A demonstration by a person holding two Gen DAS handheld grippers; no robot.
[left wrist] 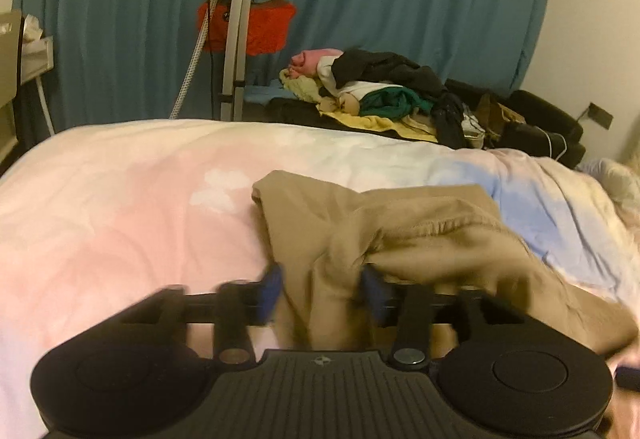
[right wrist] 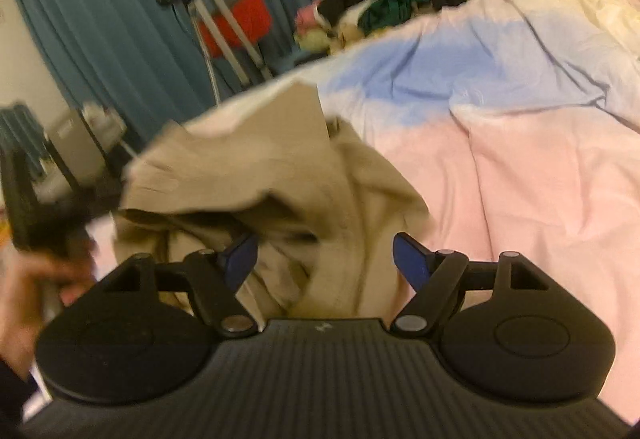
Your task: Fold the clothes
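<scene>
One soft pastel duvet (left wrist: 120,207) covers the bed and carries everything, its pink part toward the near edge and a blue patch further back. On it, close to the near edge and roughly mid-width, lies the tan garment (left wrist: 400,231), bunched and creased, with one flat panel lifted toward the far side and a stitched hem (left wrist: 448,227) running across the top of the heap. It looks light, limp and unslippery, so it should drape wherever it is lifted and will not hold a shape by itself; the hem or a corner seems the firmest place to pinch. The left gripper (left wrist: 322,293) has cloth bunched between its blue pads, but blur hides whether it is clamped. The right gripper (right wrist: 324,263) stands wide, a fold of the garment lying loosely between its pads (right wrist: 410,259). Beyond the far edge sits a pile of mixed clothes (left wrist: 384,91).
</scene>
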